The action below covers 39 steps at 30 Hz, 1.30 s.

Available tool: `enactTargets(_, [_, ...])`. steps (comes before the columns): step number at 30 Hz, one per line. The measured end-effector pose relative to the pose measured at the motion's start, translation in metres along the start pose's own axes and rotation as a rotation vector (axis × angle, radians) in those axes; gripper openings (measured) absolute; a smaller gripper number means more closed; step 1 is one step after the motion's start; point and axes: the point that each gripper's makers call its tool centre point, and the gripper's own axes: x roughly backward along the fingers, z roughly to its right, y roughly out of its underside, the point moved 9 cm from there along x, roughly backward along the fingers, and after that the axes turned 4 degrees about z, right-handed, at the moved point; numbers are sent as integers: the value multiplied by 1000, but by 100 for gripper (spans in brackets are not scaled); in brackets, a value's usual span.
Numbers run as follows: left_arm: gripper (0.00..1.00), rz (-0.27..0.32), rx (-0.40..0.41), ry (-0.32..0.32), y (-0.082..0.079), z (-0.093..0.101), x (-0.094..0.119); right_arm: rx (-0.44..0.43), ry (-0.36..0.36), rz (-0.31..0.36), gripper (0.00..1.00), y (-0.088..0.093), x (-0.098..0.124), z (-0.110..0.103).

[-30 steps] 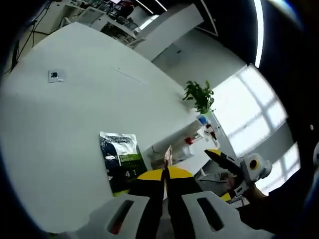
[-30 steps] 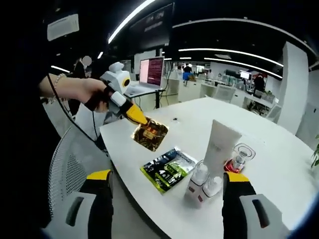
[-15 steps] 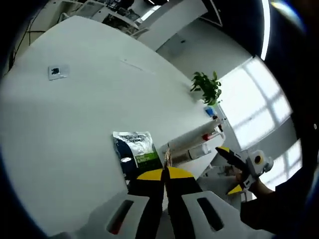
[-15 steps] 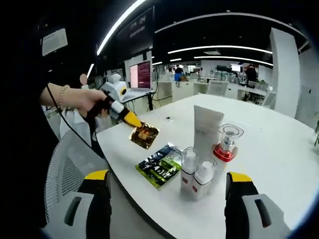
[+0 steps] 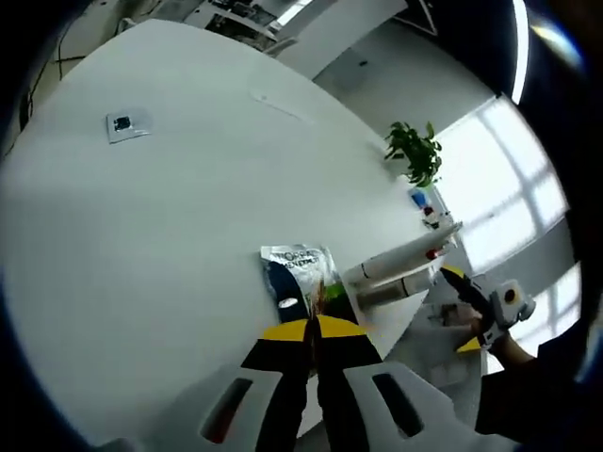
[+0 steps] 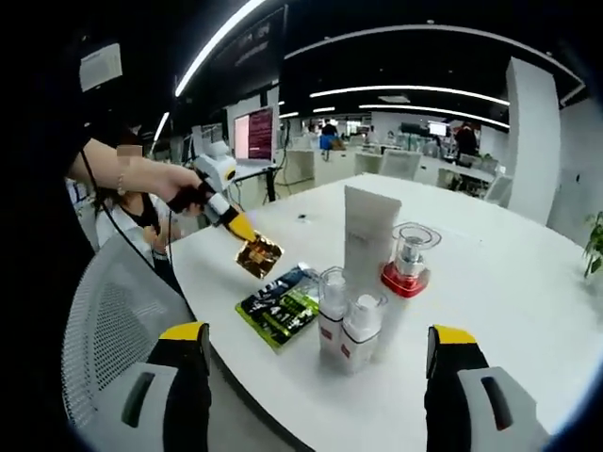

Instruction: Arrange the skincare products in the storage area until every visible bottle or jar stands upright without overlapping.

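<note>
A white tube (image 6: pixel 366 233), two small bottles (image 6: pixel 346 327) and a red-based jar (image 6: pixel 407 261) stand upright together on the white bench (image 6: pixel 490 311), beside a green sachet (image 6: pixel 279 310). The left gripper (image 6: pixel 242 230) pinches a gold sachet (image 6: pixel 259 255) just above the bench; the right gripper (image 6: pixel 316 395) is spread wide.

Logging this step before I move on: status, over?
Left gripper shut on gold sachet, held over the table edge. Right gripper open, empty. Tube, bottles and jar upright; green sachet flat beside them.
</note>
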Motion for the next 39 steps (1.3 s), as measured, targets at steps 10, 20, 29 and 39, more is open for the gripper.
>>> enactTargets(10, [0, -43, 24, -59, -8, -29, -9, 11, 20, -13, 93, 1, -1, -3])
enactTargets(20, [0, -82, 2, -87, -24, -38, -22, 4, 17, -46, 94, 3, -2, -3])
enactTargets(29, [0, -141, -40, -131, -24, -36, -29, -2, 27, -48, 93, 4, -2, -2])
enactTargets(39, [0, -188, -136, -187, -32, -54, -31, -1, 28, -58, 92, 5, -3, -1])
